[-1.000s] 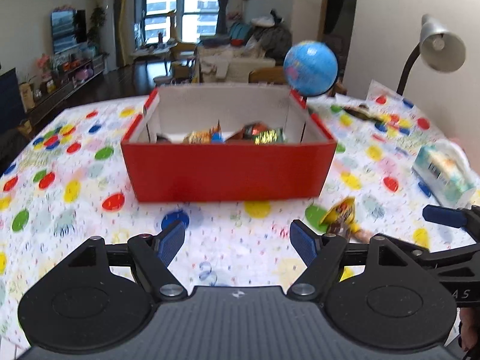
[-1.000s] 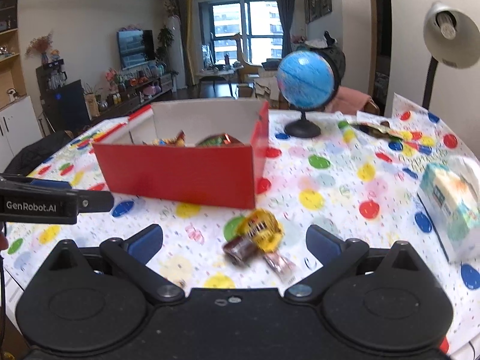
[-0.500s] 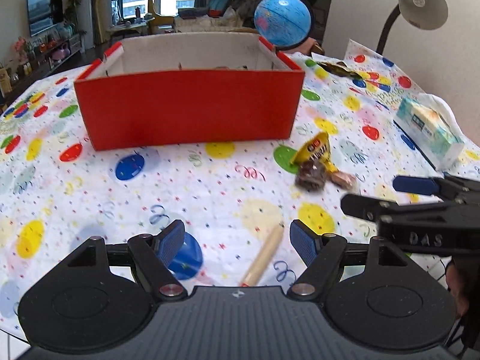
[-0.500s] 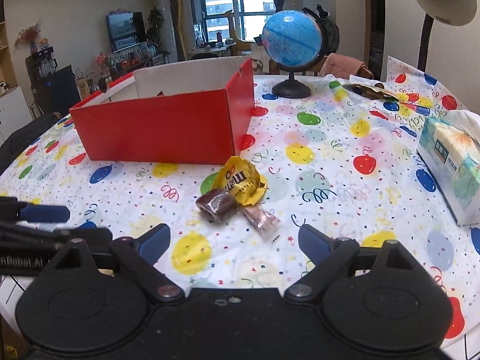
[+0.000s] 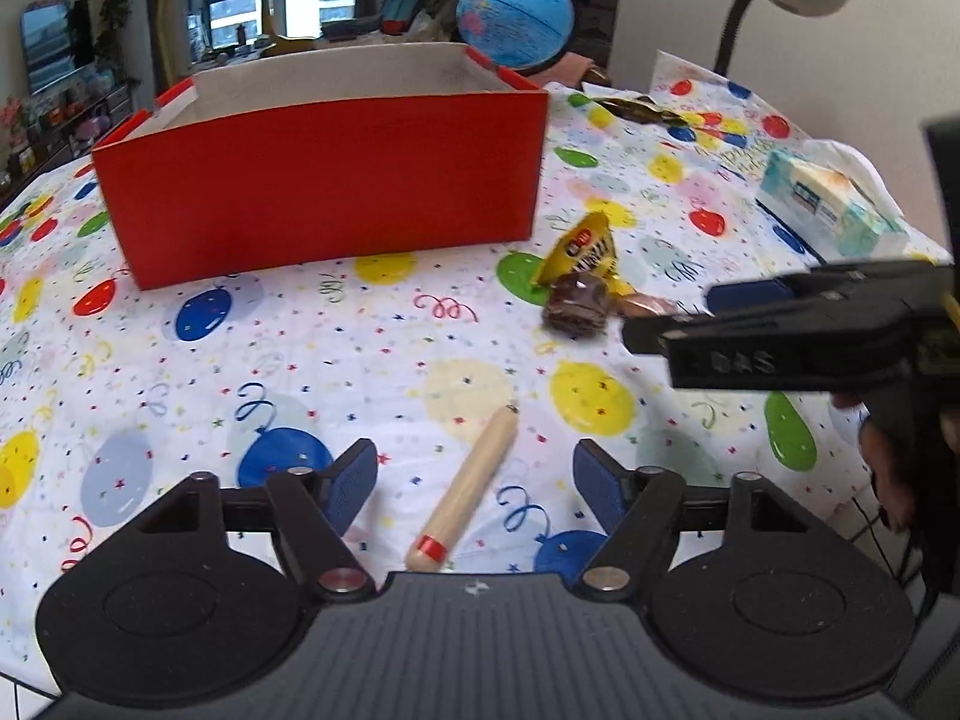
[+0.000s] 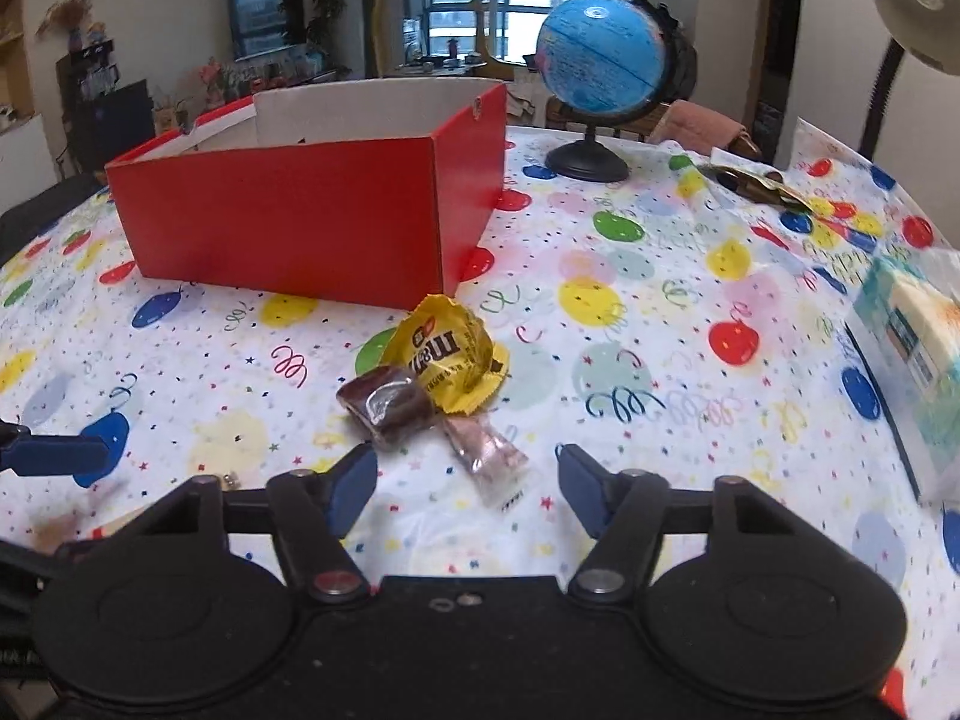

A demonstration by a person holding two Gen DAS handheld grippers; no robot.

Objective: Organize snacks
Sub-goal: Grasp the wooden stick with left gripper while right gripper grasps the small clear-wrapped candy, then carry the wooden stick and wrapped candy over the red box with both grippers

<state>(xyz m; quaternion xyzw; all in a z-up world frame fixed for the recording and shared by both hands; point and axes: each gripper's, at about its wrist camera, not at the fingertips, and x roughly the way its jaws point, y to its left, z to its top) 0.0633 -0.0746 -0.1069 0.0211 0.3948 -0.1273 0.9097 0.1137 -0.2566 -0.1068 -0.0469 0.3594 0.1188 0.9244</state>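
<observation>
Balloon-print tablecloth [image 5: 288,360] bears our red box [image 5: 324,180]; the stick [image 5: 468,498] and three snacks [image 6: 432,384] lie outside, between the closing, unpinched left gripper [image 5: 474,483] and right gripper [image 6: 465,486]

both views low, facing red box [image 5: 324,180]
</observation>
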